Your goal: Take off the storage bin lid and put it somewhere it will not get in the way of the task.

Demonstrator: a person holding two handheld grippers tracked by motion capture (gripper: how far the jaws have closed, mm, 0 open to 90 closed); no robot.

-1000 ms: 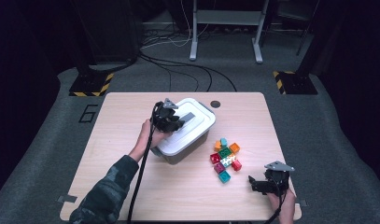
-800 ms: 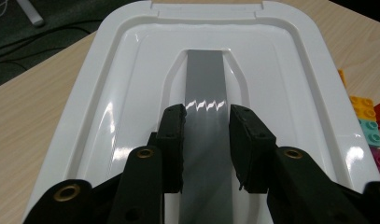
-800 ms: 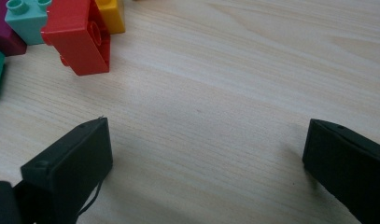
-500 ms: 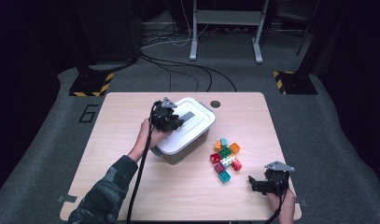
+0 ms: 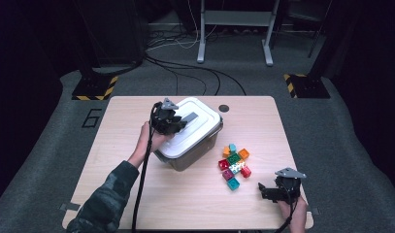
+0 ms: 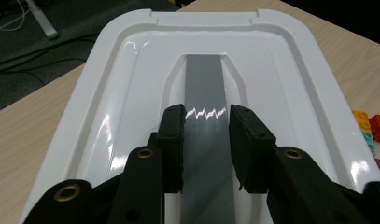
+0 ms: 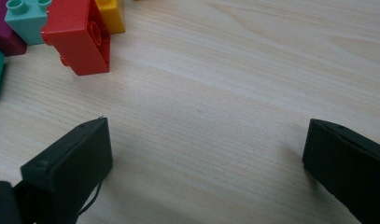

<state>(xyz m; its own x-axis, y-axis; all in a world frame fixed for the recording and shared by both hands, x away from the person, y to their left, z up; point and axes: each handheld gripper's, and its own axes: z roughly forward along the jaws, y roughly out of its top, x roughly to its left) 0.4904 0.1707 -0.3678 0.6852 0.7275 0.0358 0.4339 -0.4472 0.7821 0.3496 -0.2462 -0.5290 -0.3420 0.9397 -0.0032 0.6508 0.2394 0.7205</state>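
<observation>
The left hand (image 5: pixel 149 141) is reaching forward from the near left, placing the left gripper (image 6: pixel 206 128) over the white lid (image 6: pixel 131 93) of the grey box (image 5: pixel 195 153), with both jaws closing on the grey handle (image 6: pixel 204 84) in the lid's middle. The right gripper (image 5: pixel 270 190) is resting low at the near right corner of the wooden table (image 5: pixel 112 170), its jaws standing wide apart over bare wood. A heap of coloured blocks (image 5: pixel 235 164) is lying between box and right gripper, touching neither

A lab: floor cables (image 5: pixel 185 73), hazard-striped stand feet (image 5: pixel 94 90).
</observation>
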